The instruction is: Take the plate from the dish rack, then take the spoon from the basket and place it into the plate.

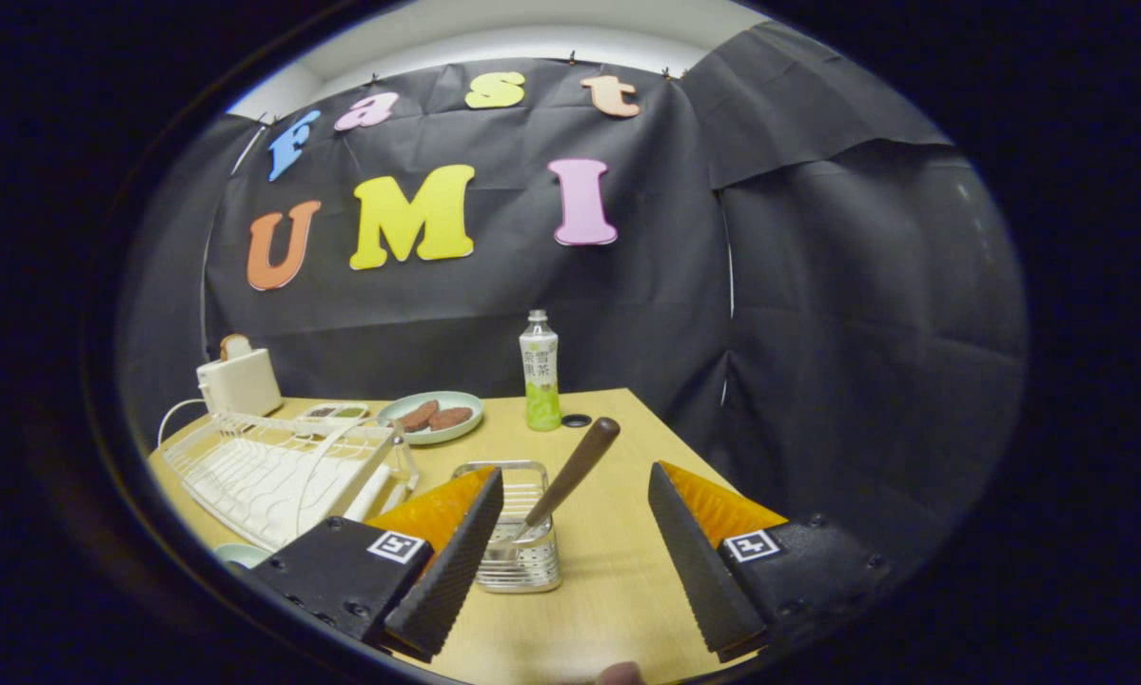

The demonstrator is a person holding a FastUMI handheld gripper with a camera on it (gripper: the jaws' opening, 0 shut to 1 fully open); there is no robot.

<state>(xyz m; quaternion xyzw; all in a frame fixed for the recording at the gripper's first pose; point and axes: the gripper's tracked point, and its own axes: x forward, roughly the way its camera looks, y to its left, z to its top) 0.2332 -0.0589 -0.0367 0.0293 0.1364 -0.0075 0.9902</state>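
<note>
- The gripper (576,495) has its fingers wide apart, holding nothing, above the desk (618,580).
- The basket (521,542) stands between the fingers, close to the left one; the spoon (570,476) leans in it, handle toward 1 o'clock.
- The dish rack (275,471) sits at 10 o'clock.
- A plate (237,554) edge shows at 9 o'clock, by the left finger.
- A bottle (540,373) stands at 12 o'clock, beyond the basket.

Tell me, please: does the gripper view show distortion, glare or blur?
Gripper view: fisheye bending curves the table edge and dish rack; lighting is soft and even; small glare on the metal basket; the spoon and bottle are sharp; the open gripper looks oversized.
</note>
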